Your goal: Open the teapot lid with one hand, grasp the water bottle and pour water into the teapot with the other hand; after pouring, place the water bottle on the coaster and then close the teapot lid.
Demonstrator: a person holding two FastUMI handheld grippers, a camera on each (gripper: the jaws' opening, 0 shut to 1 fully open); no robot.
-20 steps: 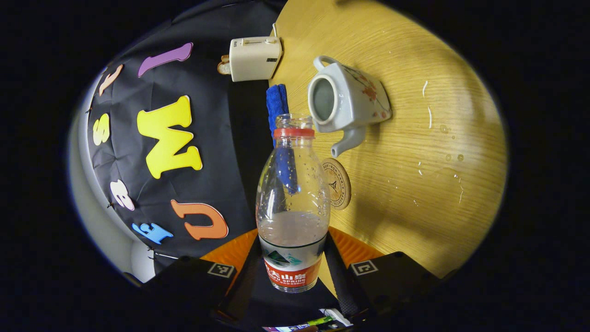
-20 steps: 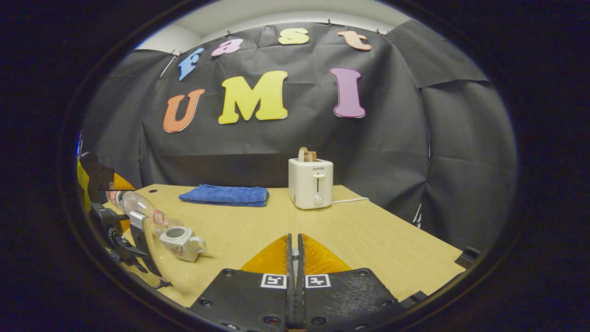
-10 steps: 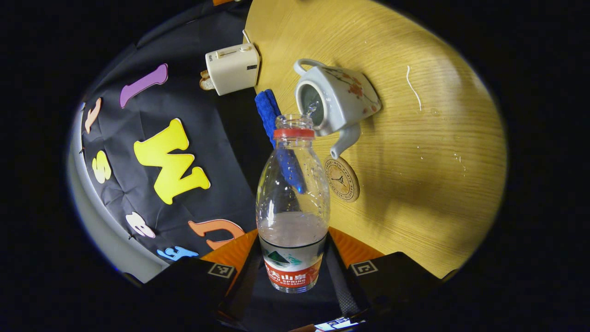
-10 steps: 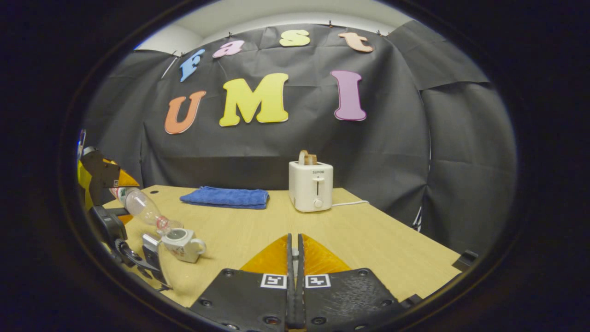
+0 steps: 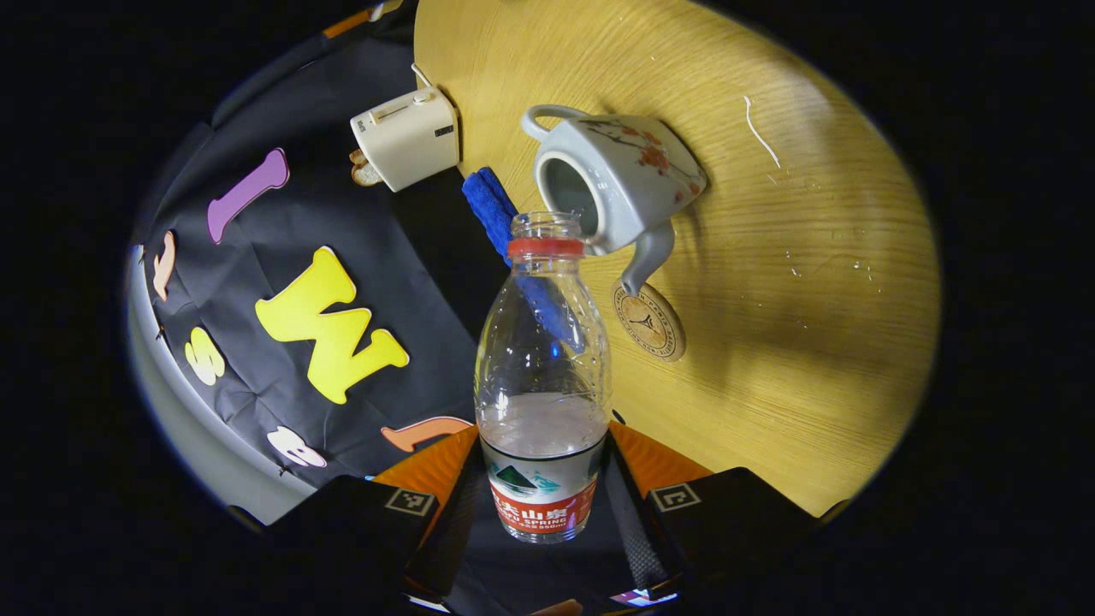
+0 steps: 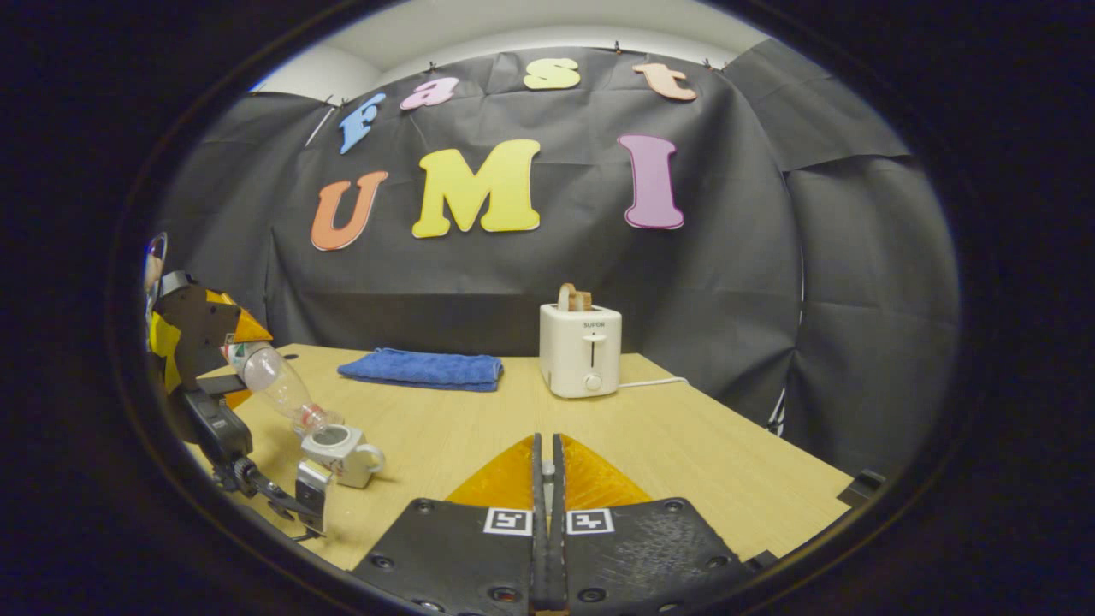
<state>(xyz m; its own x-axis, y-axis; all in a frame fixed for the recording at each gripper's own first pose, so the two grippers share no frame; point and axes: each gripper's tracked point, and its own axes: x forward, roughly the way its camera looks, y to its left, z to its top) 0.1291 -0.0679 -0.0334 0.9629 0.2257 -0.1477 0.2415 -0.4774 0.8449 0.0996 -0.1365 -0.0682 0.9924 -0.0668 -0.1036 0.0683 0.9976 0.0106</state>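
Black cloth forms the booth's back wall, with a strip of pale wall above it at twelve o'clock in the right gripper view. Below the cloth spreads a light wooden table, its grain plain to see; in the left gripper view a few wet streaks lie on it at about two o'clock. A folded blue towel lies near the table's far edge, and a white toaster stands just to its right, bread poking from the slot and a cord trailing off.

At eight o'clock in the right gripper view the left gripper holds the water bottle by its lower body, both fingers pressing the label band. The bottle is tilted neck-down, its open mouth over the open top of the white teapot, which sits on the table with no lid on. A round coaster lies just beside the teapot's spout.

The right gripper has its fingers drawn together with a mere slit between them, and I see nothing held there.
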